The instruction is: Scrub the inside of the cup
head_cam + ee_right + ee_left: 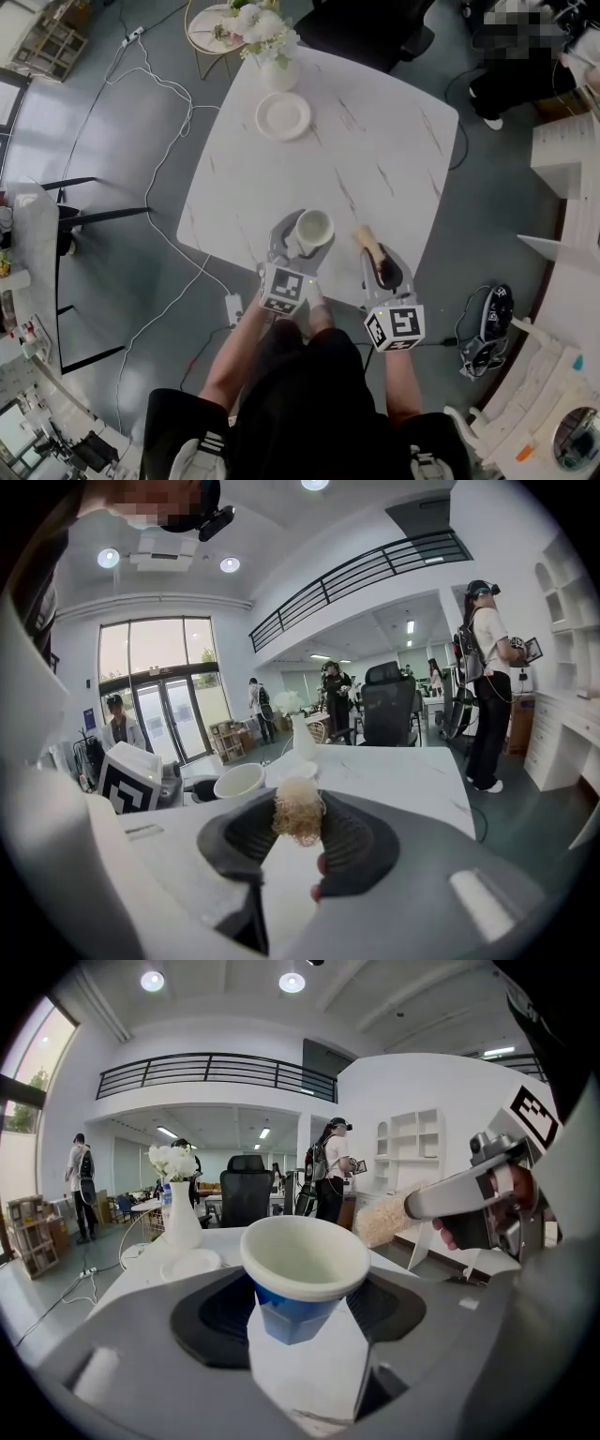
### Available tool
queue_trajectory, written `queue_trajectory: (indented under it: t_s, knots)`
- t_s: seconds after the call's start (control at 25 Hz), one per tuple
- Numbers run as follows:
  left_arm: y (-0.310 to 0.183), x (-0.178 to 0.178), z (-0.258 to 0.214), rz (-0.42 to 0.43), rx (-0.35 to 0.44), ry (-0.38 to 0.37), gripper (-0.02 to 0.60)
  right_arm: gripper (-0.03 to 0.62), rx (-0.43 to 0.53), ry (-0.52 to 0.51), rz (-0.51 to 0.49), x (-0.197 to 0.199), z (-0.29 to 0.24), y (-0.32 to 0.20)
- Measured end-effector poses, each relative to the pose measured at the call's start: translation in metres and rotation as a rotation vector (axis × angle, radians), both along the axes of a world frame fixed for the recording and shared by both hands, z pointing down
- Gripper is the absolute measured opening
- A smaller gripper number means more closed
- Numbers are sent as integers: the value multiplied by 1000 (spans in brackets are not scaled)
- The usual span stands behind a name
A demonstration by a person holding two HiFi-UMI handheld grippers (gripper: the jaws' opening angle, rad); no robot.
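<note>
A cup (313, 229), white inside and blue outside, stands upright between the jaws of my left gripper (300, 240), which is shut on it just above the table's near edge. In the left gripper view the cup (305, 1267) fills the middle and its inside looks empty. My right gripper (382, 272) is shut on a brush (368, 243) with tan bristles, a short way to the right of the cup and apart from it. The bristle head (298, 815) sticks out between the right jaws, with the cup (238, 781) to its left.
The white marble table (375, 150) carries a white vase of flowers (278, 67) and a small white plate (283, 116) at its far side. Cables run over the grey floor on the left. People and an office chair (246, 1196) stand beyond the table.
</note>
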State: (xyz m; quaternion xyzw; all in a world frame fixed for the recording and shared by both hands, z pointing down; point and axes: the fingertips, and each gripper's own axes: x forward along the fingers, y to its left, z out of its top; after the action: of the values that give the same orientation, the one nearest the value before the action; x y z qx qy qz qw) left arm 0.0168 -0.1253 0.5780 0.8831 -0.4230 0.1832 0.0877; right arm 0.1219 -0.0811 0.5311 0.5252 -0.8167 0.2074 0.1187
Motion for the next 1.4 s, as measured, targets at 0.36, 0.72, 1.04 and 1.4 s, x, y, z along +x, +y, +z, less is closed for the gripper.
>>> queue_trajectory:
  t_s: [0.36, 0.72, 1.04, 1.4]
  knots:
    - [43, -25, -23, -5, -1, -46, 316, 114, 60, -13, -88, -47, -41, 34]
    - [87, -35, -31, 37, 12, -79, 316, 114, 104, 2, -188, -88, -65, 70]
    - [101, -45, -37, 53, 58, -132, 316, 114, 78, 30, -250, -115, -64, 87]
    - [112, -44, -40, 91, 122, -196, 314, 114, 34, 63, -297, -137, -52, 98]
